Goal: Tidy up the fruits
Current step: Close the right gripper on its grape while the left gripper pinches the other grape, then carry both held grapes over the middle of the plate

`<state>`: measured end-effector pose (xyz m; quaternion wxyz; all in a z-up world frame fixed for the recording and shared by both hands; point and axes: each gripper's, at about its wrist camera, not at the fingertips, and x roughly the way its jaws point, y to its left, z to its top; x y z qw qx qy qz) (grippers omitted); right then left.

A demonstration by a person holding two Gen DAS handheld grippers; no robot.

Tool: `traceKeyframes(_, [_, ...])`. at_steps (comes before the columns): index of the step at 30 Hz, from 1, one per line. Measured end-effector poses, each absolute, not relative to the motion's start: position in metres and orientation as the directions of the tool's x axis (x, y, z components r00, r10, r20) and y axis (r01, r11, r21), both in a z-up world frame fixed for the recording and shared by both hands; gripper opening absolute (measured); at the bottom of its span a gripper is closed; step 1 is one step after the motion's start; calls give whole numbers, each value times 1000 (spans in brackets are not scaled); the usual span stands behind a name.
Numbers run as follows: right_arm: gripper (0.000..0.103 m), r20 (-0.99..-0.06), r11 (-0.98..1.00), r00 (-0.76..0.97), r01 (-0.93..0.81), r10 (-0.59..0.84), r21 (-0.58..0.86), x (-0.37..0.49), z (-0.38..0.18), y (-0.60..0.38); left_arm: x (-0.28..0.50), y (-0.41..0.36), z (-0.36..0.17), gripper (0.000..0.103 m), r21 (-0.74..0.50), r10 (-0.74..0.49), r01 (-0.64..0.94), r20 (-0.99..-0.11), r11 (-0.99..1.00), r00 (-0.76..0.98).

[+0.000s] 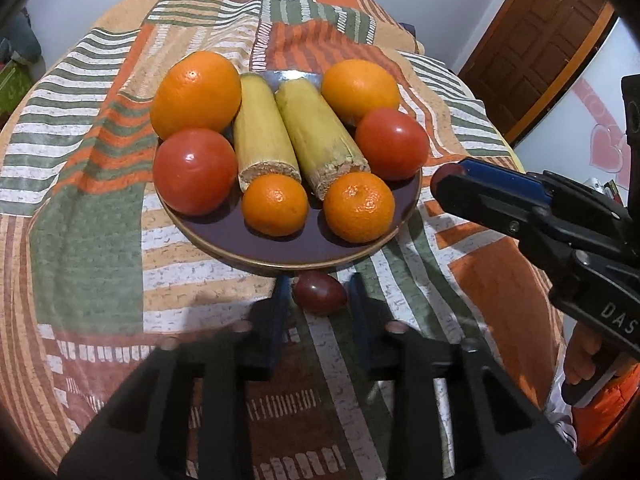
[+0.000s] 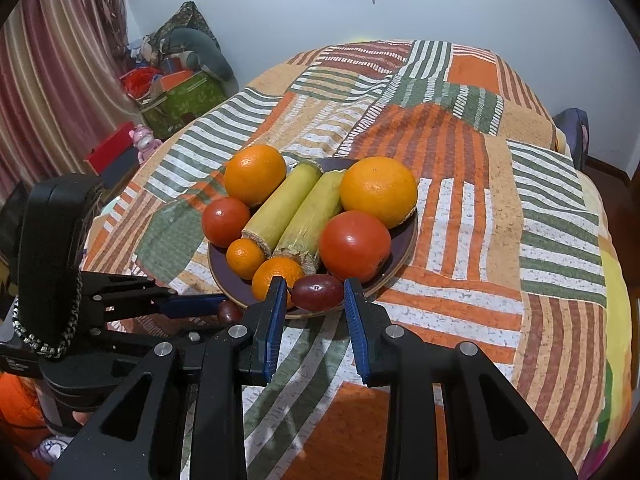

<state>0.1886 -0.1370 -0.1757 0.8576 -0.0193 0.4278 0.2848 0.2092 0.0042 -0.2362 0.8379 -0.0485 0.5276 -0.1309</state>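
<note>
A dark purple plate point(image 1: 280, 250) point(image 2: 404, 240) on the patterned bedspread holds two oranges point(image 1: 196, 94), two tomatoes point(image 1: 194, 170), two yellow-green cane pieces point(image 1: 316, 132) and two mandarins point(image 1: 358, 206). My left gripper point(image 1: 318, 292) holds a small dark red grape point(image 1: 318, 292) between its blue pads, just before the plate's near rim. My right gripper point(image 2: 316, 290) holds another dark red grape point(image 2: 316, 290) at the plate's near edge. Each gripper shows in the other view: the right one point(image 1: 448, 178) at the plate's right, the left one point(image 2: 228, 312) at lower left.
The striped patchwork bedspread point(image 2: 480, 220) covers the whole bed. Boxes, toys and cushions point(image 2: 180, 88) are piled by a curtain at the left. A wooden door point(image 1: 540, 40) stands at the far right.
</note>
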Motion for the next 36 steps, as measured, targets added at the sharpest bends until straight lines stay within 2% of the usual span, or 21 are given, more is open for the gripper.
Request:
traceKeyframes(8, [27, -738, 832, 477, -515, 477, 205, 188, -172, -132, 204, 16, -222, 26, -234, -276, 147, -854, 961, 441])
traceKeyframes(19, [27, -699, 811, 504, -553, 507, 191, 199, -156, -114, 228, 24, -172, 26, -227, -276, 157, -777, 961, 567])
traceKeyframes(36, [28, -746, 809, 446, -551, 494, 206, 212, -182, -103, 250, 28, -203, 26, -256, -287, 132, -810, 958, 511])
